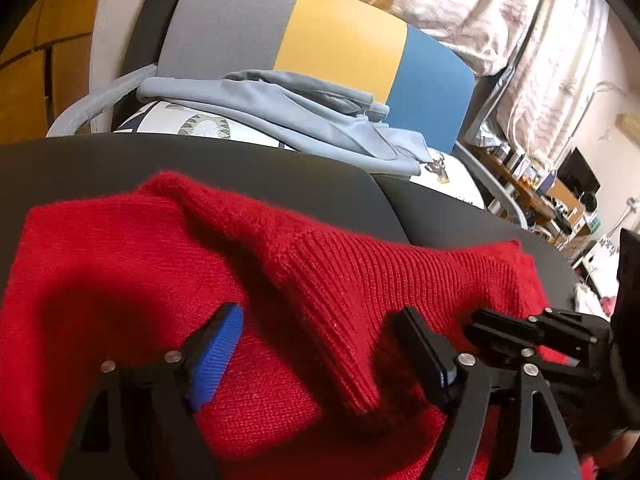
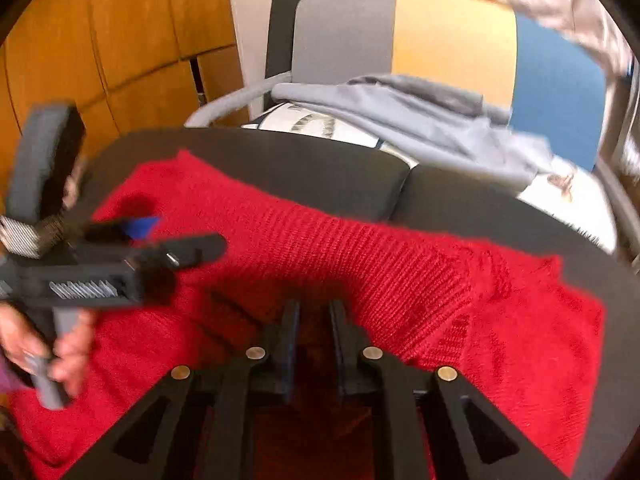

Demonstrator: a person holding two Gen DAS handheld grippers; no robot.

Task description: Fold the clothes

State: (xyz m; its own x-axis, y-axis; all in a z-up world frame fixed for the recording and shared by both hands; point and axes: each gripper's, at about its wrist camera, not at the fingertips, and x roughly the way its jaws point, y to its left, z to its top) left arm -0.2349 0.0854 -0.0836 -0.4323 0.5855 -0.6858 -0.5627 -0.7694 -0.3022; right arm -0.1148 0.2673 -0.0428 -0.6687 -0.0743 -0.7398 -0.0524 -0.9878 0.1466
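A red knitted sweater [image 1: 132,264] lies spread on a dark grey seat cushion [image 1: 248,168]; it also shows in the right wrist view [image 2: 400,264]. A ribbed fold of it is raised between the two views. My left gripper [image 1: 320,320] is open, its jaws wide apart, with the ribbed fold lying between them. It also shows from the side in the right wrist view [image 2: 180,240]. My right gripper [image 2: 314,312] has its jaws close together and pinches a ridge of the red sweater. In the left wrist view the right gripper [image 1: 504,332] sits at the sweater's right edge.
Behind the cushion stands a chair with a grey, yellow and blue back [image 1: 340,40], holding a light blue garment [image 1: 280,108] on a white printed one [image 1: 204,124]. Wooden cabinets [image 2: 100,40] are at the left. Curtains and cluttered shelves [image 1: 540,184] are at the right.
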